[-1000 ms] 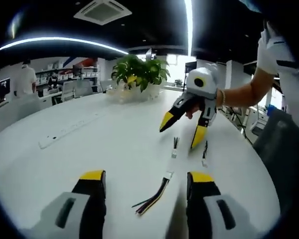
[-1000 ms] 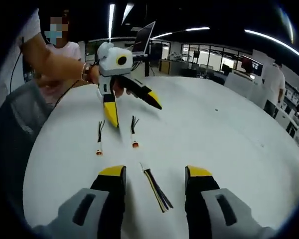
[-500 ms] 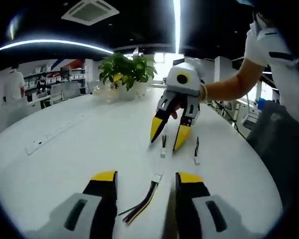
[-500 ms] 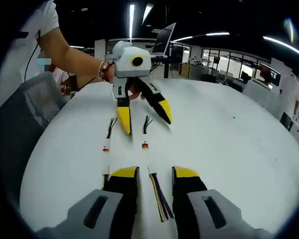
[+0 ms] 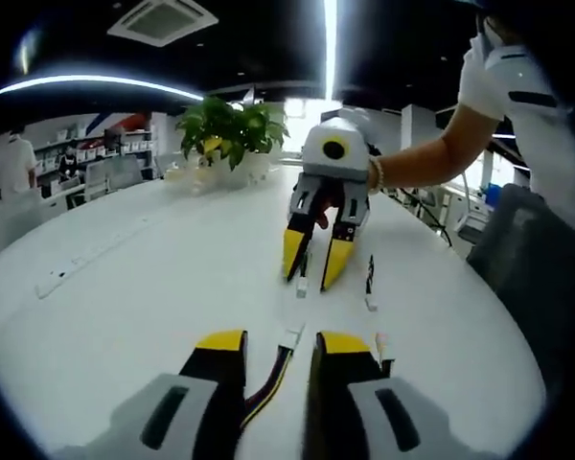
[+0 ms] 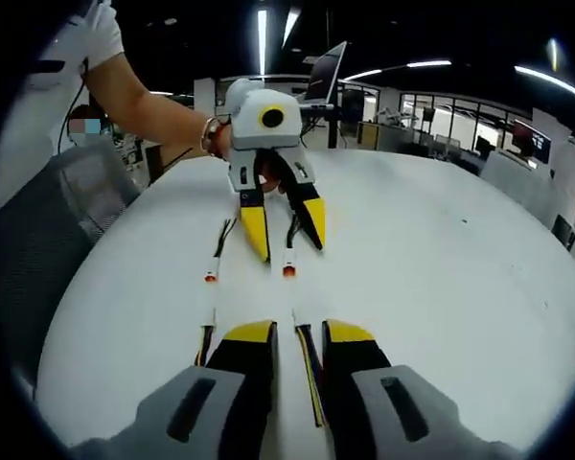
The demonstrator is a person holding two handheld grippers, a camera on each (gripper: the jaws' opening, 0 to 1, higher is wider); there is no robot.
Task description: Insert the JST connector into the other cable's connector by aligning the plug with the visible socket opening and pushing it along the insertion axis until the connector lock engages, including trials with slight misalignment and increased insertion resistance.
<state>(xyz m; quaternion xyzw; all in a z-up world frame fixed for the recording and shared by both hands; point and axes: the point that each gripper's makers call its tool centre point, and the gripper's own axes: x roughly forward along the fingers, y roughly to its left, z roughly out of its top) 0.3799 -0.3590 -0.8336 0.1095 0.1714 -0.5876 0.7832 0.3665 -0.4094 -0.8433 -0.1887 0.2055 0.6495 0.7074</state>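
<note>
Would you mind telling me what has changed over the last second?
Both grippers have narrowed their jaws. The left gripper now straddles the multicoloured cable, and the right gripper has come down around a short black cable. Neither grip is visibly closed yet. The cables stayed on the white table.

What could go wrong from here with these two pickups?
1. The left gripper straddles the striped cable behind its white connector. A grip on the wires alone may let the plug droop and misalign.
2. In the right gripper view, the right gripper straddles a cable with another cable close beside one jaw. That one could get nudged or pinched.
</note>
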